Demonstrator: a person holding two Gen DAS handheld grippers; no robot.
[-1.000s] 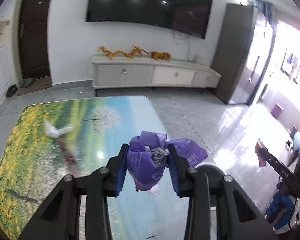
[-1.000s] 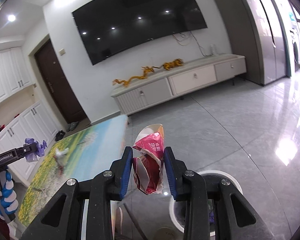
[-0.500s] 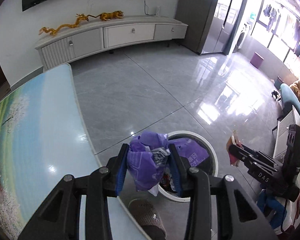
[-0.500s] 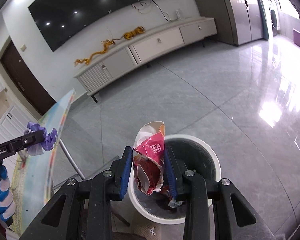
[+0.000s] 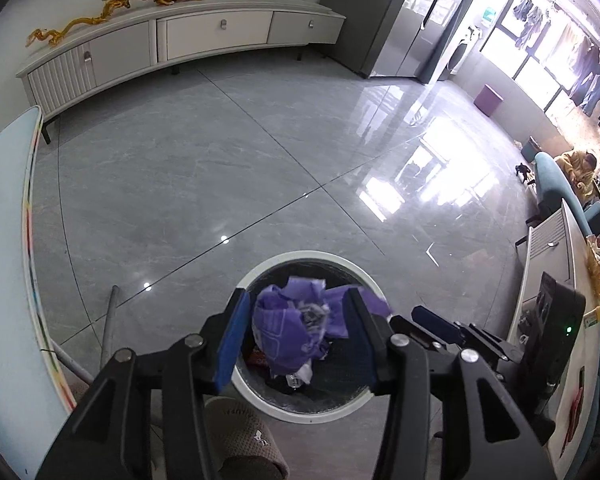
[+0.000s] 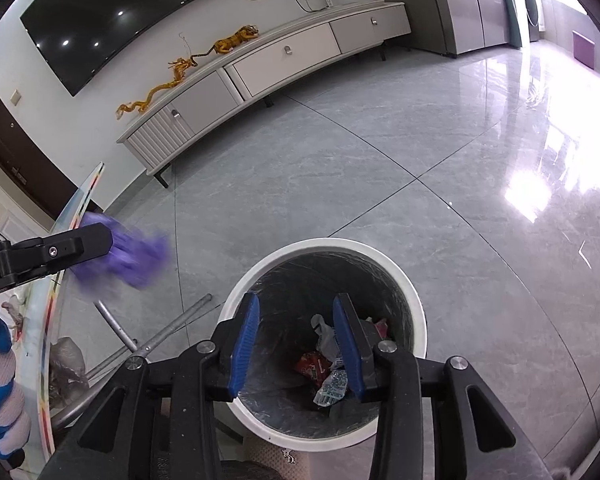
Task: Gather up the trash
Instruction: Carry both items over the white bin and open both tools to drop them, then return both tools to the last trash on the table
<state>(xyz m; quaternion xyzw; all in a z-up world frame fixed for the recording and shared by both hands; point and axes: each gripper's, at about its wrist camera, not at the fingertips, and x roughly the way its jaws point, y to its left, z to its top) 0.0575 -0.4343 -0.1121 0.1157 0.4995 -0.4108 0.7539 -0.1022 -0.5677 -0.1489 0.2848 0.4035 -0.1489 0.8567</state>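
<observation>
A crumpled purple wrapper (image 5: pixel 288 332) hangs between the blue pads of my left gripper (image 5: pixel 298 296), right above the white round bin (image 5: pixel 312 256). The jaws are opening and a gap shows at the left pad. In the right wrist view that wrapper (image 6: pixel 128 256) is a purple blur at the left gripper's fingertips (image 6: pixel 96 242). My right gripper (image 6: pixel 296 304) hovers over the bin (image 6: pixel 340 242), its jaws opening with nothing between them. A red snack wrapper (image 6: pixel 312 364) lies in the bin among other trash.
The glass table's printed edge (image 5: pixel 4 240) runs down the left, with metal legs (image 5: pixel 108 328) under it. A grey slipper (image 5: pixel 244 440) sits beside the bin. A white TV cabinet (image 5: pixel 180 36) lines the far wall. A person sits on a sofa (image 5: pixel 576 168) at the right.
Both grippers swung off the table and sank over the bin. The right one let go of the red wrapper, which now lies in the bin. The left jaws widened around the purple wrapper.
</observation>
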